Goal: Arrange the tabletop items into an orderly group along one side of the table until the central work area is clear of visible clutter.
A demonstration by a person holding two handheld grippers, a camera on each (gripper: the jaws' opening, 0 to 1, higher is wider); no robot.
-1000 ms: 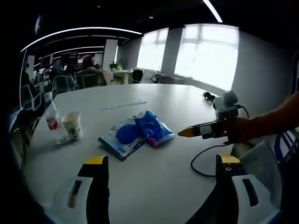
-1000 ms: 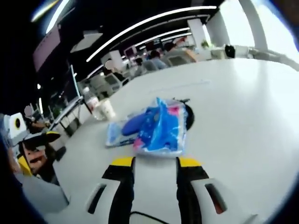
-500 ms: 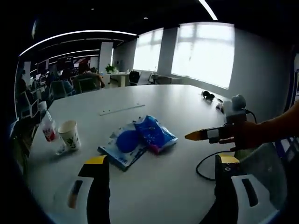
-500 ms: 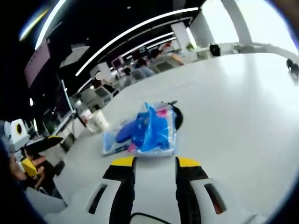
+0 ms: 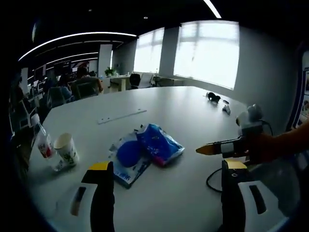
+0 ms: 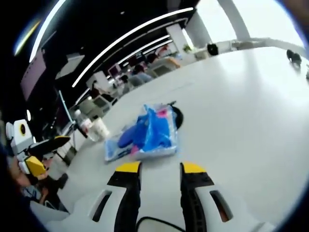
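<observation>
Two blue snack packets (image 5: 145, 150) lie overlapping in the middle of the round white table (image 5: 183, 111); the right gripper view has the blue packets (image 6: 145, 135) just beyond my jaws. A paper cup (image 5: 65, 147) and a small bottle (image 5: 42, 142) stand near the left edge. My left gripper (image 5: 166, 166) is wide open above the near table, holding nothing. My right gripper (image 6: 160, 167) is open with a narrower gap, nothing between its jaws. From the right, the right gripper (image 5: 212, 149) points at the packets, a short way off.
A white strip (image 5: 120, 116) lies beyond the packets. Dark small items (image 5: 212, 96) sit at the far right. A black cable (image 5: 212, 179) loops on the table near my right jaw. The left gripper (image 6: 48, 142) hovers at the table's left edge. Office chairs and seated people fill the background.
Both cameras have drawn back a little, so the packets look smaller. The right gripper has backed away from the packets. The packets, cup and bottle have not moved on the table.
</observation>
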